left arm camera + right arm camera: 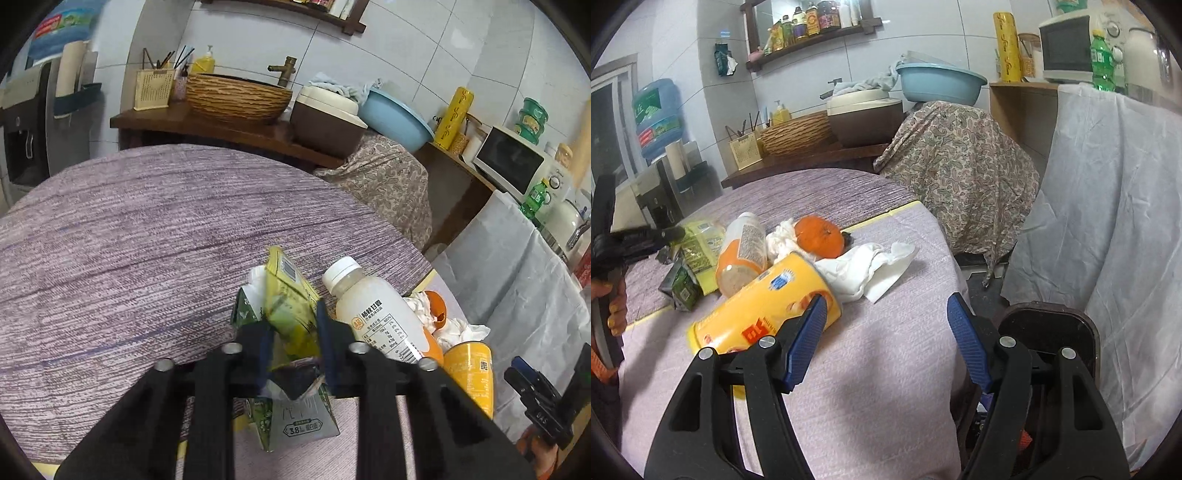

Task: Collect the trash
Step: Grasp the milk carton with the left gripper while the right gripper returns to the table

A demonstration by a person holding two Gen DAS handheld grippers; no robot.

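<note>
My left gripper (291, 325) is shut on a crumpled yellow-green drink carton (290, 295), just above the table. A green-grey milk carton (295, 417) lies under it. A white plastic bottle (376, 314) lies to its right, then an orange peel (436, 306), crumpled tissues (458, 330) and a yellow can (471, 369). In the right wrist view my right gripper (886, 314) is open and empty over the table edge. The yellow can (761, 306) lies by its left finger, with the bottle (742, 254), the orange peel (820, 236) and tissues (871, 266) beyond.
The round table (129, 240) has a purple cloth. A dark bin (1052, 332) stands below the table edge at the right. Draped furniture (960, 166) and a white-covered unit (1108, 203) stand beyond. A wooden counter (221, 129) with a basket is behind.
</note>
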